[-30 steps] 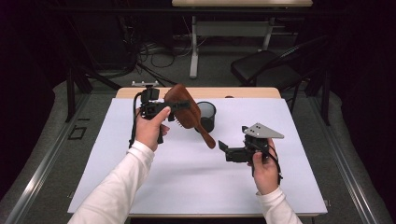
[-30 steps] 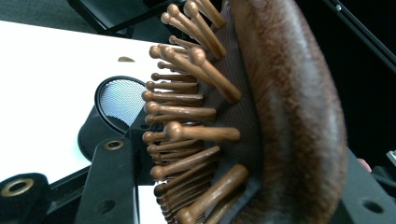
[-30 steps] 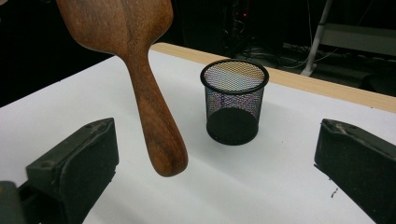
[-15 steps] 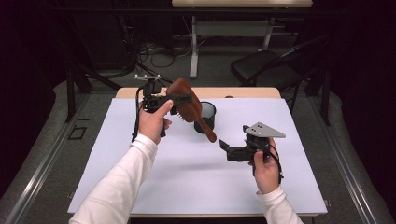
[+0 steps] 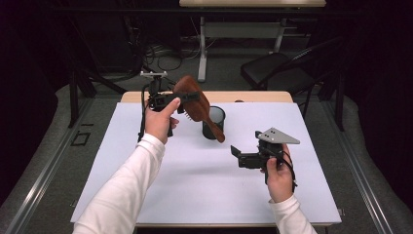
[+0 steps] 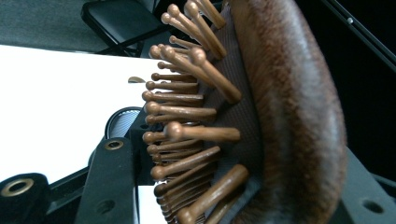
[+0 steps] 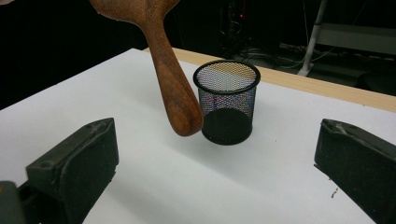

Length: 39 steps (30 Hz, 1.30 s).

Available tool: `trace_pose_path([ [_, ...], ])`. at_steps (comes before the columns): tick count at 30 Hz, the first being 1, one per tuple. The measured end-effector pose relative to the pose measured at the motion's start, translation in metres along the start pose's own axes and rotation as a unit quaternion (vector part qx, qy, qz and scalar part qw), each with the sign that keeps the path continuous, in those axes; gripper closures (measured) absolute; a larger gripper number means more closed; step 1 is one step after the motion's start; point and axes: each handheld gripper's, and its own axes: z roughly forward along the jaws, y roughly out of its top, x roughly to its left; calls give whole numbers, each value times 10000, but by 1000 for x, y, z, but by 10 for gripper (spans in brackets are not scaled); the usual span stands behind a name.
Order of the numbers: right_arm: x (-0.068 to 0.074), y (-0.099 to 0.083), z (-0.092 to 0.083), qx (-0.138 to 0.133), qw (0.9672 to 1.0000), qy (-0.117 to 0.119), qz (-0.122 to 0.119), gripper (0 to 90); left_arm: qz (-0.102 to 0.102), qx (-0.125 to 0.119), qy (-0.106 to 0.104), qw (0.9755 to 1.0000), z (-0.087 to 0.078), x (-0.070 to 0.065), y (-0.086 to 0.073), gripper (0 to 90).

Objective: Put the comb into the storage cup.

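gripping wooden hairbrush (image 5: pixel 195 100) by its head, left gripper (image 5: pixel 163 100) angles handle twd mesh cup (image 5: pixel 214 122); right gripper (image 5: pixel 243 157) jaws open, idle.

Your left gripper (image 6: pixel 224 205) has its jaws clamped on the head of a brown wooden hairbrush (image 6: pixel 289 116), which runs from six o'clock up to twelve o'clock. Its rounded back faces three o'clock; its ball-tipped wooden bristles (image 6: pixel 187 112) point toward nine o'clock from a dark woven cushion (image 6: pixel 233 121). One black jaw rises at seven o'clock beside the bristle tips. Past them you see the white table (image 6: pixel 56 102), the rim of a black mesh cup (image 6: pixel 119 122) near its middle, and a dark chair (image 6: pixel 121 21) at eleven o'clock
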Motion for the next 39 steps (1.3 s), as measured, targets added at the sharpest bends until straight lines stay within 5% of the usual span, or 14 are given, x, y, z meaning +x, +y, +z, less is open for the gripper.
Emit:
trace_pose_path([
  [39, -1, 2, -1, -43, 10000, 28, 40, 0, -90, -211, 514, 9984, 14, -2, 35, 482],
])
